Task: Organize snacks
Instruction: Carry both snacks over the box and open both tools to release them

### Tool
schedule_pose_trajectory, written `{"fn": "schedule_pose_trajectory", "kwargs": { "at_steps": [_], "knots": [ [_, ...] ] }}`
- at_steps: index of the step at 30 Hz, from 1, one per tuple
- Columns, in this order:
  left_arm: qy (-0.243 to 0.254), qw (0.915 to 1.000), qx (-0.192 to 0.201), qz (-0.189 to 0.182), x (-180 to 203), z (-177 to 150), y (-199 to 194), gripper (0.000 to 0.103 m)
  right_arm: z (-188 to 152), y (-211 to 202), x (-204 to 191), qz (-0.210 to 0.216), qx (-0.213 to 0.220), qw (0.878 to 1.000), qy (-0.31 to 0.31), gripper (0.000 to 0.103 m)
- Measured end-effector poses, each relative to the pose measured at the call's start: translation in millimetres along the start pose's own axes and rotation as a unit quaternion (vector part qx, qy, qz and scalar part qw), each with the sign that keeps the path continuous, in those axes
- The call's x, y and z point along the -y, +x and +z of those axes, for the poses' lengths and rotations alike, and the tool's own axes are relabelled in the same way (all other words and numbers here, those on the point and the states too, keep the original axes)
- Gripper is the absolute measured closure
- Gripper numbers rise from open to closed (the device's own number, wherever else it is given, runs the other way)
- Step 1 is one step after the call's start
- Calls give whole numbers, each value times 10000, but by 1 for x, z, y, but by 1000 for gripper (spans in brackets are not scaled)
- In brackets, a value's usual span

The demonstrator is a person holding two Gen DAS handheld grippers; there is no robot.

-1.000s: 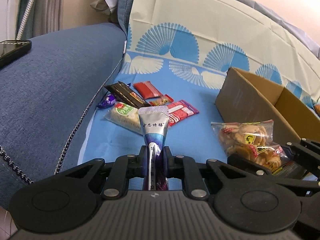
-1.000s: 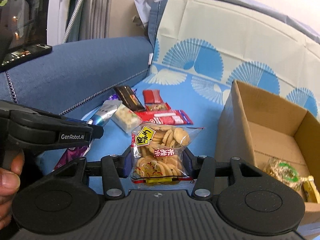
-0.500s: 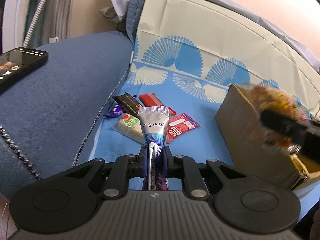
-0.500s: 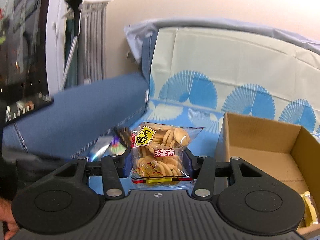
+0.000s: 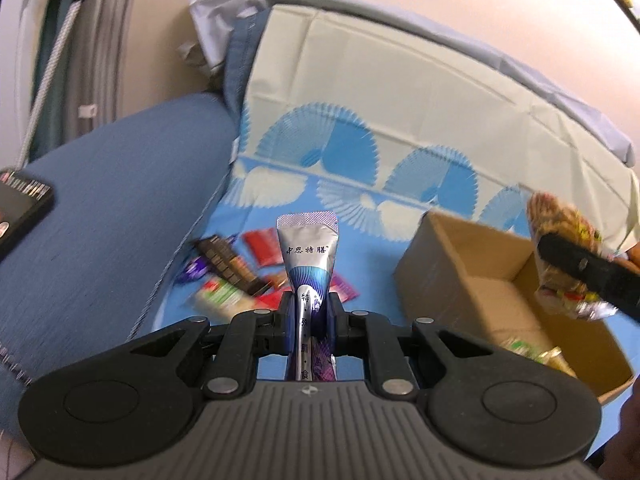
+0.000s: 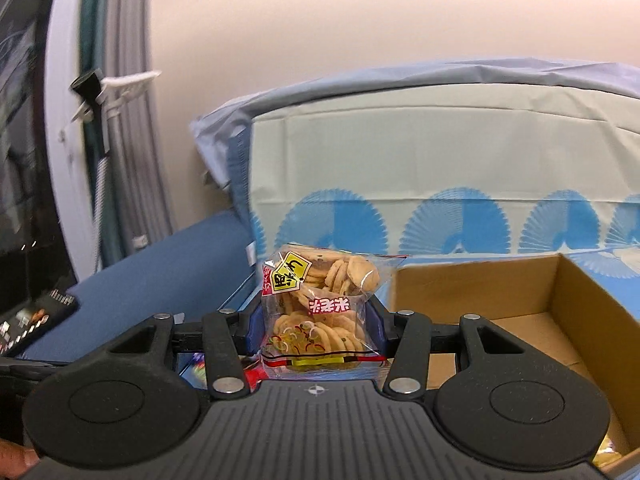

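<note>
Left gripper [image 5: 308,312], angled downward, clamps a silver sachet [image 5: 307,258] printed 中思特膳; right gripper [image 6: 316,330], nearly level, grasps a cracker bag [image 6: 320,304] beside the cardboard box [image 6: 576,300].

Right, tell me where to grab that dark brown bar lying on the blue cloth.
Take the dark brown bar across its narrow width, near its far end, coming straight down from above. It lies flat and long on the blue cloth, slanting away to the left. Its near end is crowded by the green-and-white packet, so the far end looks freer. The view is blurred, so judge edges cautiously.
</note>
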State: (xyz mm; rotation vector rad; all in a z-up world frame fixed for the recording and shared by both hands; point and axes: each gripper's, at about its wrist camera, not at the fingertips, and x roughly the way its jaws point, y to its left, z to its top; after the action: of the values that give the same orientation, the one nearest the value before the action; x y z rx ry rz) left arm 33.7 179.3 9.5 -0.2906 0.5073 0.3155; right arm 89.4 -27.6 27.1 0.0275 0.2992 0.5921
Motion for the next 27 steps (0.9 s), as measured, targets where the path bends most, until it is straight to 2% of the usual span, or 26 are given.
{"fn": "schedule_pose_trajectory", "kwargs": {
  "at_steps": [8,17,27],
  "knots": [
    [20,9984,272,-499,58,38,4,87,9,-6,38,-705,251,9964,404,52],
    [228,9948,283,-953,126,57,21,87,9,-13,88,-1623,231,9804,1095,52],
    [413,9912,309,-1223,180,62,39,87,3,-22,123,-2033,199,9669,1530,52]
  ]
}}
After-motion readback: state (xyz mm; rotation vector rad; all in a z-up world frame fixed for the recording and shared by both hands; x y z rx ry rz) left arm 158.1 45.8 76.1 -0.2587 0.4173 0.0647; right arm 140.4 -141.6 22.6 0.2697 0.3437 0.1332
